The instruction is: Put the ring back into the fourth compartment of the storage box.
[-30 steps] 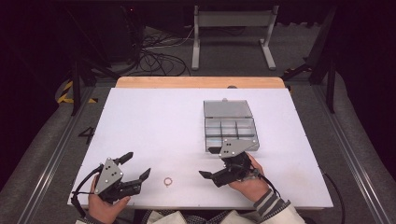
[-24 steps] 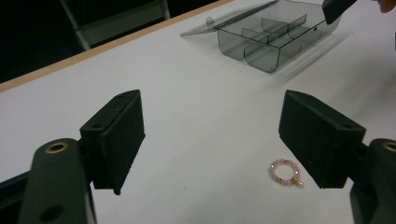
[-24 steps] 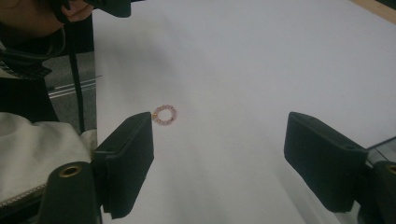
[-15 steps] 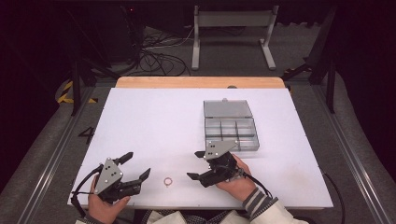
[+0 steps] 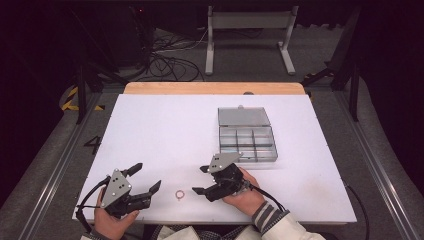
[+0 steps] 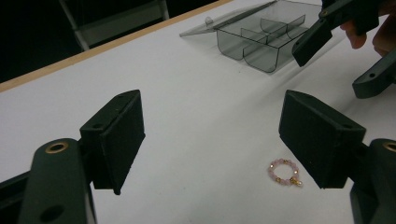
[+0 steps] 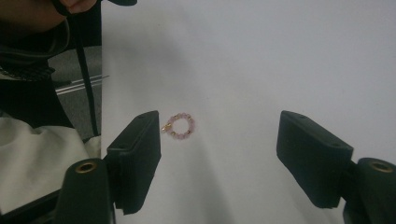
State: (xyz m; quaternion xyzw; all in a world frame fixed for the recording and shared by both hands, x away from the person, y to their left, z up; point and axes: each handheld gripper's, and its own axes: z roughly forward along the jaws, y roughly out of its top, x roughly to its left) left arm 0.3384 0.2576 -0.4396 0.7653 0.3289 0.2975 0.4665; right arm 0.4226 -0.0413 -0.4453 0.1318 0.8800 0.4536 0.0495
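A small ring of pink beads with gold bits [image 5: 179, 194] lies on the white table [image 5: 165, 130] near its front edge. It also lies flat ahead of the jaws as the bead ring [image 7: 179, 126] in the right gripper view and as the bead ring [image 6: 284, 171] low right in the left gripper view. My right gripper [image 5: 198, 180] points left at the ring from a short way off; its jaws have just been closing, stand open, and hold nothing. My left gripper [image 5: 146, 177] rests open and empty left of the ring.
A clear compartment box [image 5: 248, 143] with its lid laid back stands right of centre, just beyond my right hand; it appears as the compartment box [image 6: 261, 35] in the left gripper view. A wooden strip [image 5: 215, 88] edges the table's far side. Cables lie on the floor behind.
My right gripper has moved left and a little down toward the bead ring, with its jaws narrower than before. The left gripper and the ring have stayed put.
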